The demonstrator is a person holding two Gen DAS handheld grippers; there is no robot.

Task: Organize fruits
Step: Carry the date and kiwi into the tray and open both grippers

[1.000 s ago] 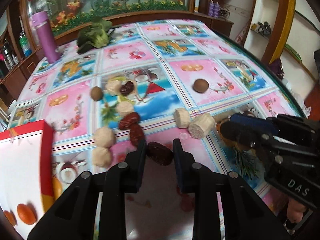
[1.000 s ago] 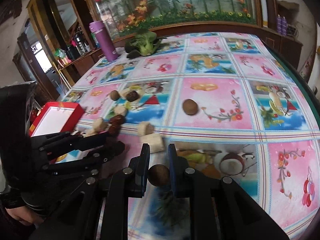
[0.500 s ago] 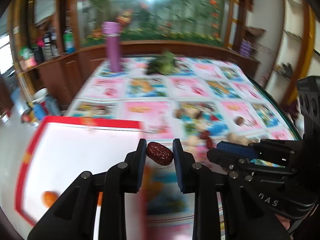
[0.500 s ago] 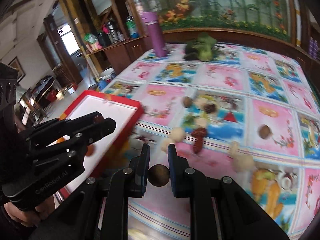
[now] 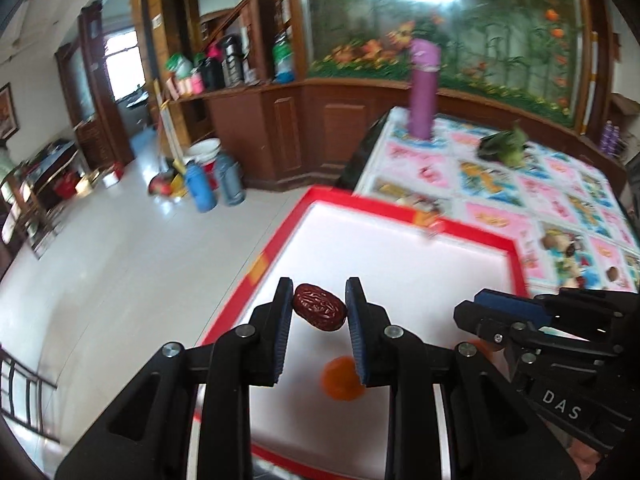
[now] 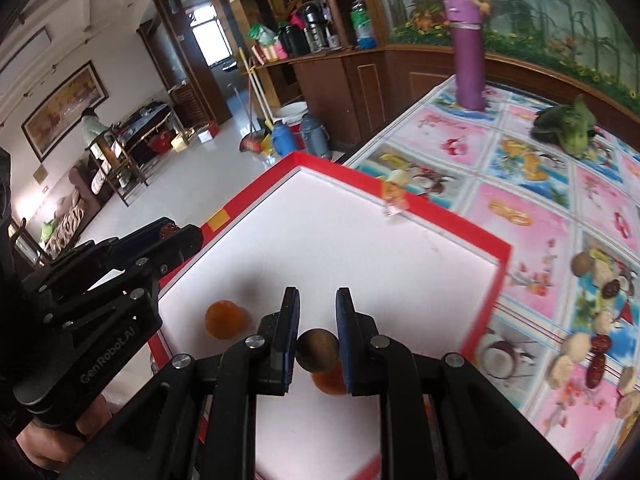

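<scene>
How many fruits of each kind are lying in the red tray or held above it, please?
Orange fruits lying in the red tray: 2
Red date in the left gripper: 1
Brown round fruit in the right gripper: 1
Total: 4

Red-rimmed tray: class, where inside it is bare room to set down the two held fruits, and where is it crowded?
Inside the red-rimmed tray, the white floor toward the far rim is bare. Crowded: the near part, where two orange fruits lie under the left gripper holding the red date and the right gripper holding the brown fruit.
</scene>
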